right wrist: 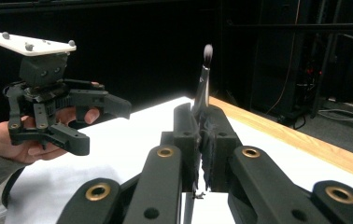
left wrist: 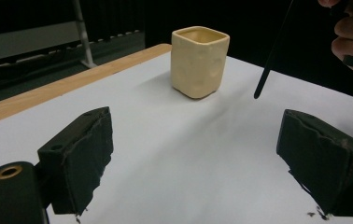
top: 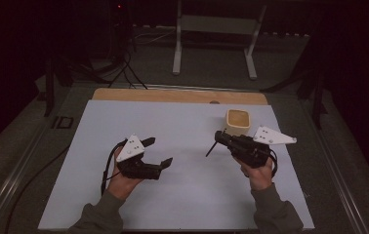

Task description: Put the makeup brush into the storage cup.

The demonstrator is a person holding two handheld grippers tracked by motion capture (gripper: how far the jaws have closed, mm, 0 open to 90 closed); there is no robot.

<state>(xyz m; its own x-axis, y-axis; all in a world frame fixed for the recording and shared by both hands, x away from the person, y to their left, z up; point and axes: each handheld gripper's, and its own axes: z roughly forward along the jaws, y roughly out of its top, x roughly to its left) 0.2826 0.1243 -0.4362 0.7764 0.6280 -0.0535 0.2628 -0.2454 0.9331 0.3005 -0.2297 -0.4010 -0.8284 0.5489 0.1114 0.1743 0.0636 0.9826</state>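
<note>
Presently on the white sheet (top: 182, 195), catalogued as follows.

Item: cream square cup (top: 237, 122), upright, mouth open, near the far right corner of the sheet.

Item: brush (right wrist: 204, 81), slim and dark, bristle tuft at one end. Pinched between the pressed-together jaws of the right gripper (top: 221, 138); its handle slants down toward the sheet in the high view, tip (left wrist: 257, 94) clear of the surface.

Item: left gripper (top: 159, 152), jaws spread wide, nothing between them, hovering mid-sheet, well apart from the cup.

Relation of note: the cup sits just beyond the right gripper, toward the far edge; the brush's long axis stands steep, not level. Right hand plainly nearer.
</note>
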